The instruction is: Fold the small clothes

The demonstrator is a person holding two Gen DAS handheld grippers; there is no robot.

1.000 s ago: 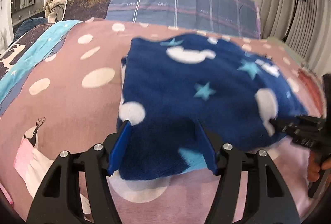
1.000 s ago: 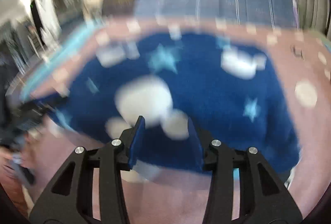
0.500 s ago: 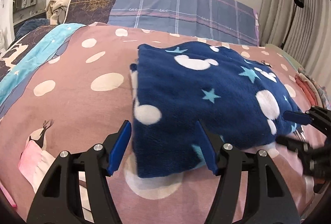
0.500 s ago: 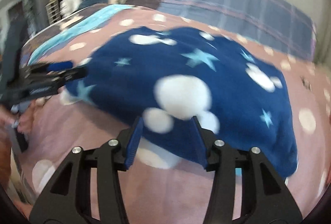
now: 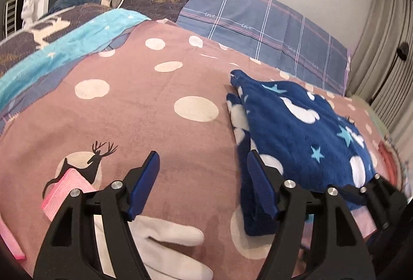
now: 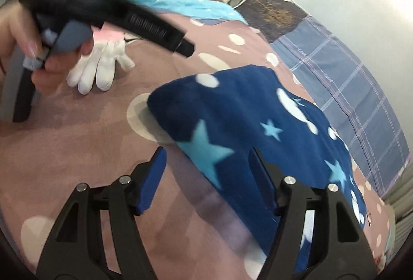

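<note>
Left wrist view: the left tongs (image 5: 204, 183) stand apart and are still widening, with only pink bedspread (image 5: 144, 104) between their blue pads; nothing is gripped. The folded navy fleece garment (image 5: 304, 135), printed with stars and white blobs, lies at centre right of the frame, its left edge just beside the right-hand pad. Left of the garment the bedspread is open and flat as far as the turquoise blanket (image 5: 64, 47) at upper left. A white glove (image 5: 170, 241) lies at the bottom centre, under the tongs' frame. A plaid pillow (image 5: 260, 32) borders the far edge. The right tongs (image 5: 371, 192) show at lower right, against the garment's near corner.

Right wrist view: the right tongs (image 6: 206, 176) are parted and opening. The garment's (image 6: 245, 119) near edge runs between the pads, but they do not press on it. The bedspread (image 6: 67, 145) lies bare at lower left. At upper left a hand (image 6: 23, 45) holds the left tongs' handle, with the white glove (image 6: 100, 68) just beyond it.
</note>
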